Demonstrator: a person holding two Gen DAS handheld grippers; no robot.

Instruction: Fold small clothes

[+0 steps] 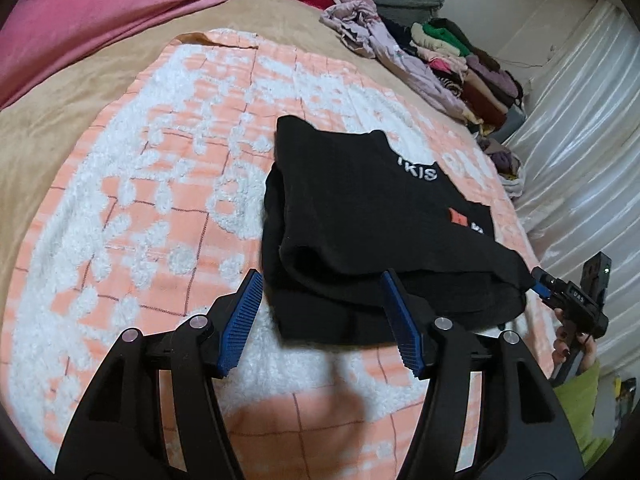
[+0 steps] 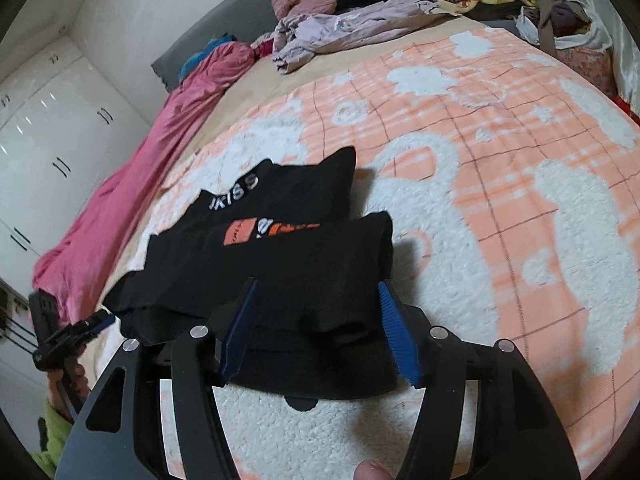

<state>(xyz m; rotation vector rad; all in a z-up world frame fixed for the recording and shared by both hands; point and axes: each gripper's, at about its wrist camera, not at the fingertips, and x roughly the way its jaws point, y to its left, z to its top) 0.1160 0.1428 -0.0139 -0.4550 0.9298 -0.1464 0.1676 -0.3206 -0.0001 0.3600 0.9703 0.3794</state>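
A black top (image 1: 360,208) with white lettering and an orange patch lies folded on the peach-and-white blanket (image 1: 160,160). My left gripper (image 1: 320,320) stands open at the garment's near edge; the cloth runs between its blue pads (image 1: 240,320) and neither pad presses on it. In the right wrist view the same black top (image 2: 280,264) lies in front of my right gripper (image 2: 320,332), also open, its pads either side of the near fold without squeezing. Each gripper shows in the other's view: the right gripper (image 1: 538,288) at the garment's right corner, the left gripper (image 2: 96,322) at its left corner.
The blanket (image 2: 500,152) covers a bed. Pink bedding (image 1: 100,12) runs along the far left. A heap and stacks of clothes (image 1: 460,64) line the headboard side. A white curtain (image 1: 580,140) hangs on the right, and white wardrobe doors (image 2: 52,120) stand beyond the bed.
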